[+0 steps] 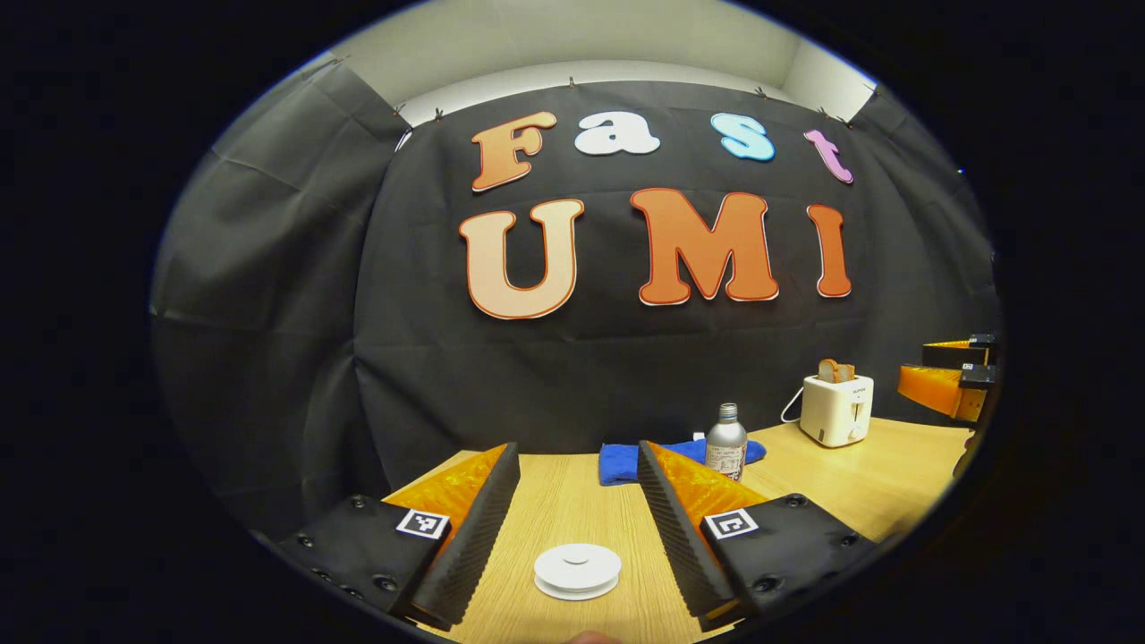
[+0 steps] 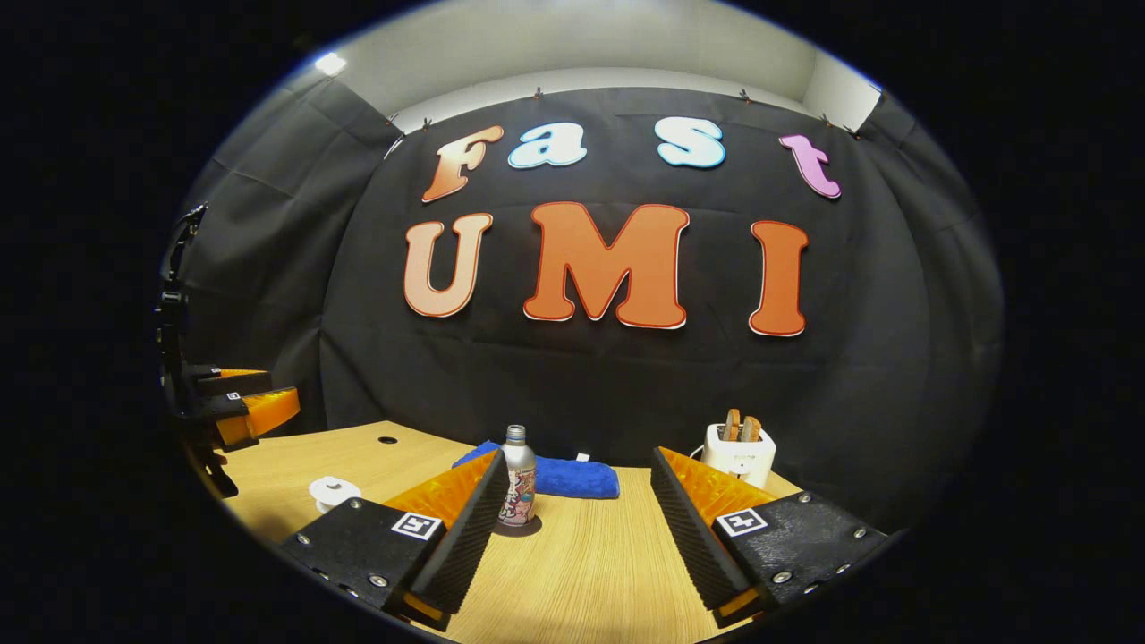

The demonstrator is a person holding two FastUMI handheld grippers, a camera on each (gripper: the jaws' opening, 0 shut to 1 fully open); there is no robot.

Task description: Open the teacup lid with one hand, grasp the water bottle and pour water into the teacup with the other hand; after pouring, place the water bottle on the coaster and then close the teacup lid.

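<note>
The water bottle (image 2: pixel 519 483) stands straight up on the wooden table (image 2: pixel 590 572), with its long side going up and down and its small cap on top. It sits on a dark round coaster (image 2: pixel 528 529) that peeks out under it. Just behind the bottle lies a folded blue cloth (image 2: pixel 572 480). A white toaster (image 2: pixel 739 458) with bread sticking out the top stands farther back, off to the right of the bottle. In the left gripper view, the teacup lid (image 1: pixel 577 570) is a flat white round thing with a little knob on top, near the front of the table and well apart from the bottle. The cup under the lid is too hidden to make out. The left gripper (image 1: pixel 577 496) hangs above the lid with its jaws spread wide, holding nothing. The right gripper (image 2: pixel 577 501) faces the bottle with its jaws spread wide too, and holds nothing. One finger covers the left side of the bottle, so part of its picture label is hidden. The edge of each view cuts off part of the other gripper.
</note>
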